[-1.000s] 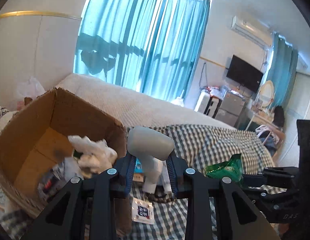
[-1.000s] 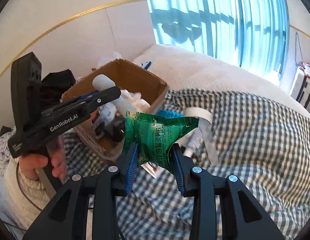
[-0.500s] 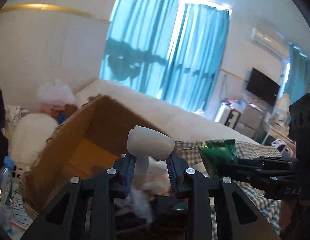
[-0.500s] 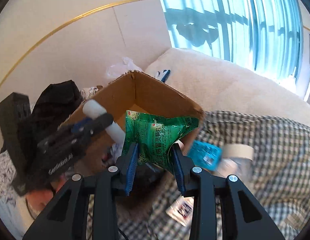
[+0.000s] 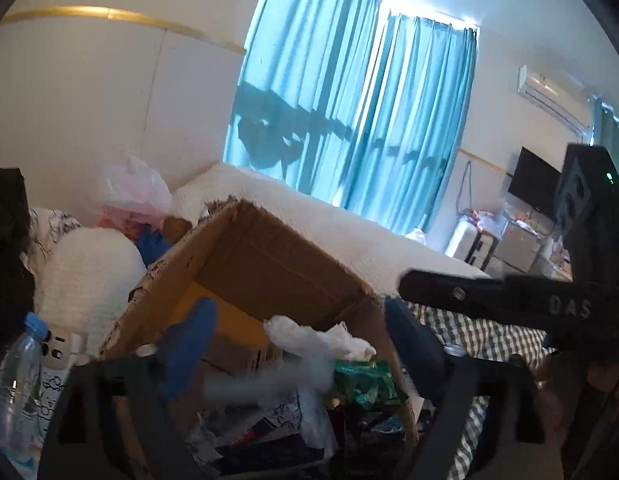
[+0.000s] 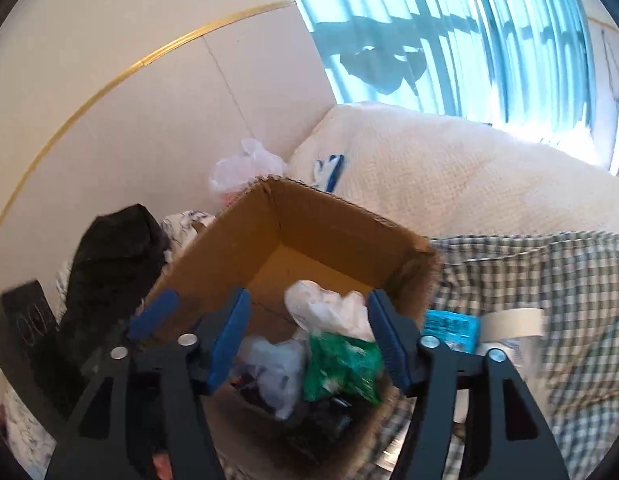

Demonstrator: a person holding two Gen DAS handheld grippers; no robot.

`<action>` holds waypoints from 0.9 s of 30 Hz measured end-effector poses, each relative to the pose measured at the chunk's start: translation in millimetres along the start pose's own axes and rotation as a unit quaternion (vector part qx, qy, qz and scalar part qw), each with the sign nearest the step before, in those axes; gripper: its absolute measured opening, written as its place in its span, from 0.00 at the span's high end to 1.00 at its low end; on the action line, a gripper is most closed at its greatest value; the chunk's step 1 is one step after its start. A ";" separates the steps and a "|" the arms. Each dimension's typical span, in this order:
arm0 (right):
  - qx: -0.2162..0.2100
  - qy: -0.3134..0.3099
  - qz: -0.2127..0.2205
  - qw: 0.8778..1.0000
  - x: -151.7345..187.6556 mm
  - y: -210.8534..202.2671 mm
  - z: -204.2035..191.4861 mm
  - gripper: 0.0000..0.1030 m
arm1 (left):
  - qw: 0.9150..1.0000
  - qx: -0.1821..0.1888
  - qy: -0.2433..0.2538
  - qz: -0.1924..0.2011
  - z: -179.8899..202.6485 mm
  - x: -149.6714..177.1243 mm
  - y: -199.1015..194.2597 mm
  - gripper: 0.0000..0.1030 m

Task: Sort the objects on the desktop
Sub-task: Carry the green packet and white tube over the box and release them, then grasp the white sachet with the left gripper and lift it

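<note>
Both grippers' jaws are opening over the open brown cardboard box (image 6: 329,256), nothing pinched between them. The crinkled green foil packet (image 6: 341,364) drops from the right gripper (image 6: 309,344); landing near the box's edge, it may spill onto the checked cloth (image 6: 549,280).

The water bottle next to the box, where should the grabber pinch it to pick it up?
Probably the clear body just under the blue cap of the water bottle, coming from the box side. It stands upright and round, so the jaws can straddle it sideways.
</note>
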State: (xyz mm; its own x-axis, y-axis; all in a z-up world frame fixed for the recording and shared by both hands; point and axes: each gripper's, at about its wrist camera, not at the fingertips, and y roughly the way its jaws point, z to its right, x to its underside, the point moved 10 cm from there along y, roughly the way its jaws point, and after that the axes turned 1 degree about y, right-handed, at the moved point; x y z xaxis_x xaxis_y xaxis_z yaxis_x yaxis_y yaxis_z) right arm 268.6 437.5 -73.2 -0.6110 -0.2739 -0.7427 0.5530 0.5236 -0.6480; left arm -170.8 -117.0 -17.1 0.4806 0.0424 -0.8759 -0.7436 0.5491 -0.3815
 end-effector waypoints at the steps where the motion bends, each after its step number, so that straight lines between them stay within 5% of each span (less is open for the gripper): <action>1: 0.013 -0.004 -0.004 1.000 4.5 -6.8 6.7 0.39 | 1.000 0.006 -0.006 -0.003 2.7 0.9 -1.4 0.07; 8: 0.091 -0.003 -0.023 0.996 40.8 -65.6 64.4 0.39 | 1.000 -0.005 0.017 -0.011 25.0 8.5 -11.7 0.00; 13: 0.135 -0.027 -0.031 0.990 67.8 -109.4 88.6 0.39 | 0.998 0.026 0.016 -0.046 53.3 30.1 -19.5 0.00; 19: 0.181 -0.074 -0.041 0.980 101.2 -117.7 107.6 0.39 | 0.992 0.064 0.049 -0.093 108.8 80.8 -29.1 0.00; 27: 0.172 -0.054 -0.054 0.982 119.7 -121.9 130.5 0.39 | 0.981 0.077 0.123 -0.131 162.5 163.3 -22.4 0.00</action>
State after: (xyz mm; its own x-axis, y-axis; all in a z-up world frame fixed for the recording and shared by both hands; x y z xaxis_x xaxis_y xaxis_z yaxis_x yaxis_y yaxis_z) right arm 202.0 235.6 -105.1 -0.6233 -0.4069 -0.6678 0.6578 0.1891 -0.7291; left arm -0.2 13.2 -103.6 0.5053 -0.3085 -0.8059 -0.5218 0.6345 -0.5701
